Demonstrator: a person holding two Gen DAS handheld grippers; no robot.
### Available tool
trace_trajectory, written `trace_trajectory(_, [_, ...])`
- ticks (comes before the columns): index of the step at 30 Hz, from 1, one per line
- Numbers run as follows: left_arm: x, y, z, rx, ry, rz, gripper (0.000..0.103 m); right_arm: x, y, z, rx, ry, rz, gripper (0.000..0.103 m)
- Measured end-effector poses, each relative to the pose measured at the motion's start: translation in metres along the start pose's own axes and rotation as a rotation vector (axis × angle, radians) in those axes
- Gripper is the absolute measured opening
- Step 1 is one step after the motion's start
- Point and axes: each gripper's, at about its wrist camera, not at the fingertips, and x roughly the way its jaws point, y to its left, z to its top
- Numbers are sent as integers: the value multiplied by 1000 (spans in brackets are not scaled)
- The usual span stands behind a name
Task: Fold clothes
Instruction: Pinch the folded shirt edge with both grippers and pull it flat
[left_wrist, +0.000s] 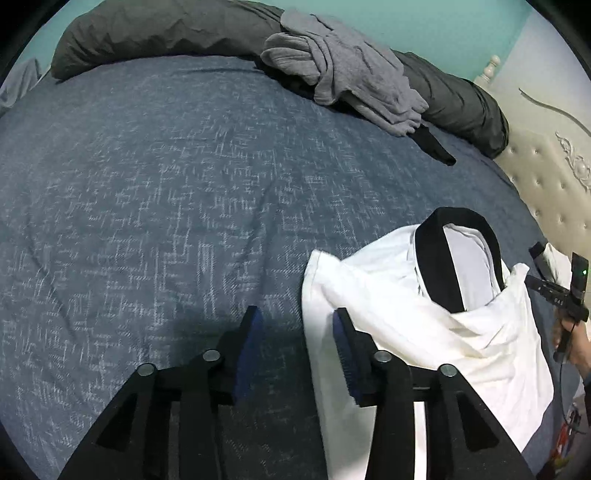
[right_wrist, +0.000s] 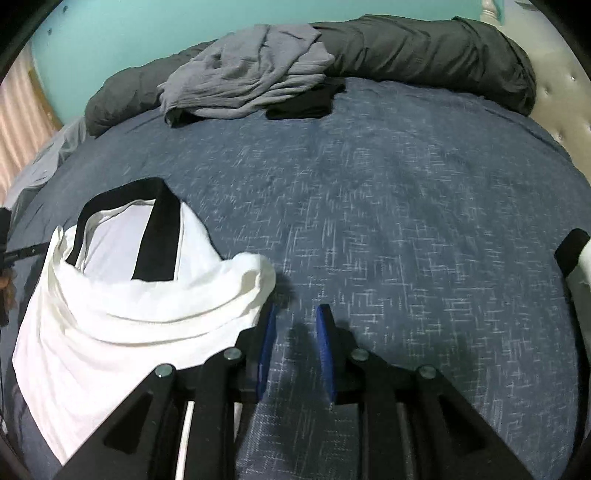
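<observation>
Left tongs (left_wrist: 297, 325): parted, empty, astride the left edge of the white shirt (left_wrist: 424, 325). Shirt: partly folded on the bed (left_wrist: 147, 184), between both tongs, collar pointing away. Right tongs (right_wrist: 295, 325): parted, empty, just right of shirt.

Count: 1 white T-shirt with black collar band (left_wrist: 424, 332), 1 crumpled grey garment (left_wrist: 343, 70), 1 small black cloth item (right_wrist: 303, 101), 1 long dark grey bolster pillow (right_wrist: 424, 48), 1 blue woven bedspread (left_wrist: 147, 192).
</observation>
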Motion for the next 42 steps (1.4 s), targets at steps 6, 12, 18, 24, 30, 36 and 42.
trace_trajectory(6, [9,-7,8,7,-25,-28,46,18,5,7,-33,5,5,23])
trace_trajectory(12, [19,-10,11,15,-18,-47,42,27,11,19,-24,-3,36,25])
trace_trajectory(18, [19,-11,8,22,-17,-84,11,41,15,26,-12,36,57,29])
trace_trajectory(24, [7,-7,8,7,-54,-92,7,40,14,23,15,23,72,3])
trace_trajectory(30, [-26,11,5,-60,-129,-129,6,5,-2,23,113,-125,109,2])
trace_trajectory(36, [-32,20,11,-102,-152,-138,6,-23,-30,23,250,-238,90,2])
trace_trajectory(42, [-11,15,20,-111,-117,-114,7,-1,-30,40,276,-179,4,2])
